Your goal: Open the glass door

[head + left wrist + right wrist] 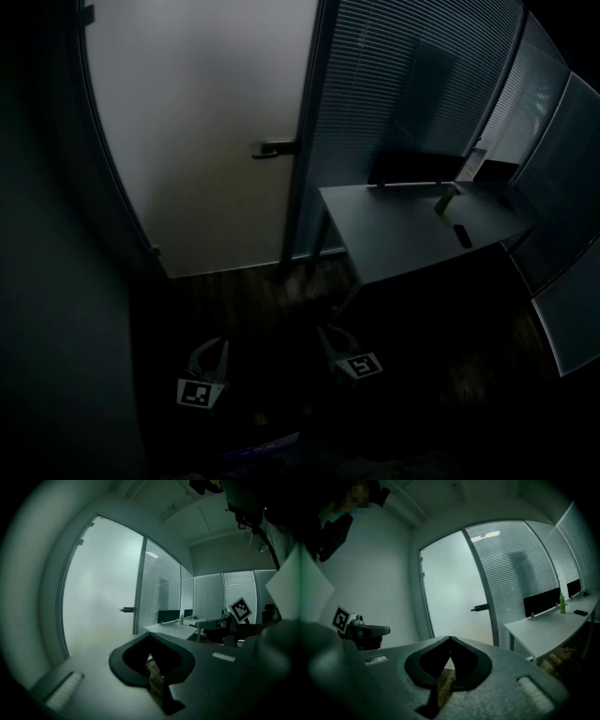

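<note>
The frosted glass door stands closed ahead of me in a dark frame, with a dark lever handle at its right edge. The left gripper view shows the door and handle well beyond the jaws. In the right gripper view the door and handle are also far off. My left gripper hangs low over the floor, shut and empty, its tips meeting. My right gripper is beside it, shut on nothing. Neither touches the door.
Right of the door runs a glass wall with blinds. A white desk stands against it, bearing a dark screen, a green bottle and a small dark device. A plain wall closes the left side. The floor is dark wood.
</note>
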{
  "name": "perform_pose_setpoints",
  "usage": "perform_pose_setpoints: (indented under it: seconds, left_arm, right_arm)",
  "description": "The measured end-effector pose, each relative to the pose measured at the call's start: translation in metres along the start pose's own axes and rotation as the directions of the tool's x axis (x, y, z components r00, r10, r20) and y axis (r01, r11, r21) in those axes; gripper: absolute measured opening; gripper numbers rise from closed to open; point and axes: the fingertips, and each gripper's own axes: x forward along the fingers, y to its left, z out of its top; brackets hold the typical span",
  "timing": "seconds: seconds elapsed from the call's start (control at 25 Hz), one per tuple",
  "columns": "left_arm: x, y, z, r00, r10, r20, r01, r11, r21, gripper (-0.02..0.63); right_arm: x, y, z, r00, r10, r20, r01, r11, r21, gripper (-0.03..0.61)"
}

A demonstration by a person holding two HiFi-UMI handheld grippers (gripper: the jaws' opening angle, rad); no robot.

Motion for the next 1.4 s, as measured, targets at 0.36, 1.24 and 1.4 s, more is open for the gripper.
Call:
perform_pose_setpoints:
  seconds: [0.36,1.24,1.4]
  left_arm:
    - [-0.006,0.029,-0.003,1.000,-0.024,-0.004,0.024,1.000,-0.011,0.005]
    - [0.210,0.082,0.037,0.992,-0.120,-0.030,0.121,0.992,0.035,0.003]
    - [0.240,0.094,0.042,0.993,-0.108,-0.041,0.109,0.994,0.032,0.004]
  right_arm:
    - [0.027,0.031,-0.001,1.000,0.004,-0.006,-0.004,1.000,0.000,0.002]
    - [0.186,-0.108,0.045,0.999,-0.030,0.020,0.029,0.999,0.040,0.002]
    - [0.209,-0.125,0.058,1.000,-0.013,0.022,0.013,0.999,0.038,0.002]
